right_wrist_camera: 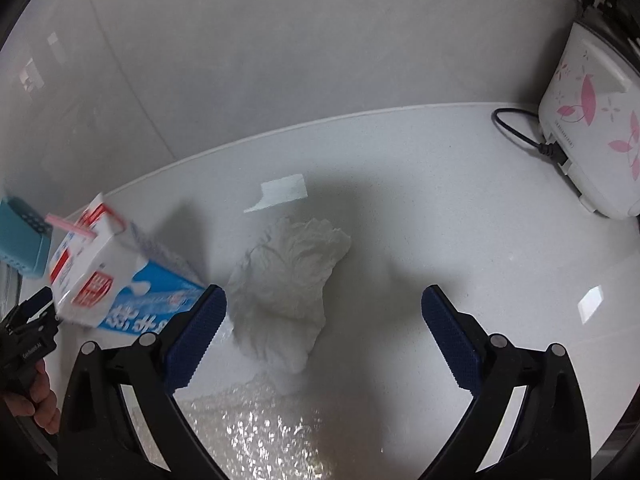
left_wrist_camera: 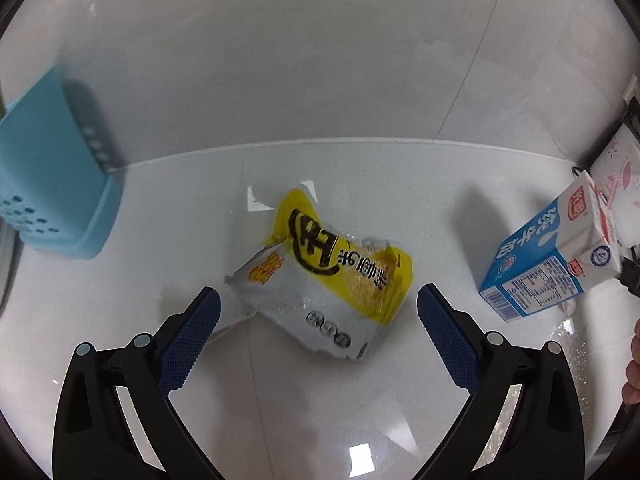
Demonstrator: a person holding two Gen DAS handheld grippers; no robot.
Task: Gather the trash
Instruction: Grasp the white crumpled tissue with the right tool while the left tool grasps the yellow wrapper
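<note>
Here, wide-open left gripper (left_wrist_camera: 318, 300) straddling a yellow snack wrapper (left_wrist_camera: 324, 276) lying slantwise between its pads; right gripper (right_wrist_camera: 323, 302), equally wide, over crumpled tissue (right_wrist_camera: 288, 276).

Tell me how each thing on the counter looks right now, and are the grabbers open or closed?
left gripper: open, holding nothing.
right gripper: open, holding nothing.
yellow snack wrapper: crumpled, torn open, lying flat.
milk carton: tipped on its side, pink straw stuck in.
paper towel: scrunched into a wad.
blue basket: standing by the wall.
white appliance: plugged in.
</note>
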